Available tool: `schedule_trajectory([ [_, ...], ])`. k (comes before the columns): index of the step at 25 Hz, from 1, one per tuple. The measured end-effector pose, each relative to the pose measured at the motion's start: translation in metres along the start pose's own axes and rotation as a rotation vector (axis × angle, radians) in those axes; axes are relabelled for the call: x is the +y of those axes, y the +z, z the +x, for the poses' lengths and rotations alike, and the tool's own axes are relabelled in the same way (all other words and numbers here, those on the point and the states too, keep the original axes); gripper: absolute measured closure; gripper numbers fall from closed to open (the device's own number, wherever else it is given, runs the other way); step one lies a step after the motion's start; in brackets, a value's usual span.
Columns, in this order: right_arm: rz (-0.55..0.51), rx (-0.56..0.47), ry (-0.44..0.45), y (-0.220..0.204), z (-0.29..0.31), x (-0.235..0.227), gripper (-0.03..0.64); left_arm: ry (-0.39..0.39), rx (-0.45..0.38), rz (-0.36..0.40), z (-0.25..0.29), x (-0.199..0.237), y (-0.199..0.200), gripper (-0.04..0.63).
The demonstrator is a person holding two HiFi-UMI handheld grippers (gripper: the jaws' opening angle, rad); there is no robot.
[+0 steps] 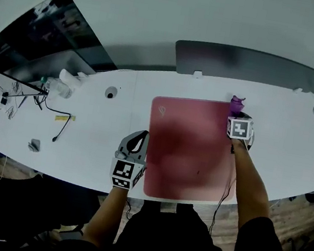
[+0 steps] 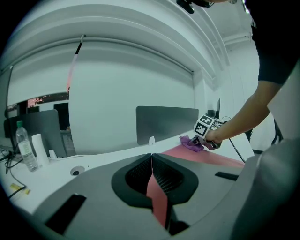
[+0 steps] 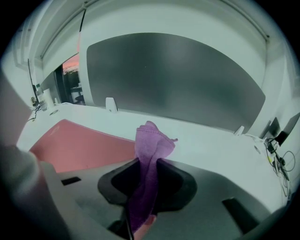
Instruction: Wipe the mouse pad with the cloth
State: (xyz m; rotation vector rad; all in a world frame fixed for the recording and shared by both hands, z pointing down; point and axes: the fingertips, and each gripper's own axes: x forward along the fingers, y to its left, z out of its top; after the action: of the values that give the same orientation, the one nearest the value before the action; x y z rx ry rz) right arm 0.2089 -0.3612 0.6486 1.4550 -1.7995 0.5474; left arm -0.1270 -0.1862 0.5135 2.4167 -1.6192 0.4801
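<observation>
The red mouse pad (image 1: 191,151) lay flat on the white desk (image 1: 92,141) in front of the person. The left gripper (image 1: 137,143) was closed on the pad's near left edge, a strip of red pinched between its jaws. The right gripper (image 1: 237,114) was clamped on the purple cloth (image 1: 236,104), which stood bunched above its jaws at the pad's far right corner.
</observation>
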Motion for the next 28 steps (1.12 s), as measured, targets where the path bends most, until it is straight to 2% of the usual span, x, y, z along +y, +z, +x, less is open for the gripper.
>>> schedule_trajectory([
  [3,0.045,-0.068,0.008,0.007,-0.006,0.004,0.512,0.023,0.014,-0.012,-0.002,0.003,-0.006,0.572],
  [7,0.154,-0.188,0.095,0.017,-0.030,0.027,0.512,0.061,0.038,-0.023,-0.008,0.007,-0.013,0.572],
  [11,0.159,-0.235,0.195,0.018,-0.059,0.068,0.511,0.052,0.033,-0.036,-0.009,0.001,-0.015,0.572],
  [19,0.085,-0.248,0.336,0.022,-0.088,0.167,0.509,0.096,0.066,-0.087,-0.016,0.015,-0.030,0.572],
  [25,0.110,-0.178,0.425,0.014,-0.090,0.242,0.509,0.082,0.064,-0.131,-0.030,0.022,-0.046,0.572],
  [28,0.105,-0.149,0.465,0.013,-0.087,0.285,0.509,0.105,0.091,-0.140,-0.038,0.036,-0.061,0.572],
])
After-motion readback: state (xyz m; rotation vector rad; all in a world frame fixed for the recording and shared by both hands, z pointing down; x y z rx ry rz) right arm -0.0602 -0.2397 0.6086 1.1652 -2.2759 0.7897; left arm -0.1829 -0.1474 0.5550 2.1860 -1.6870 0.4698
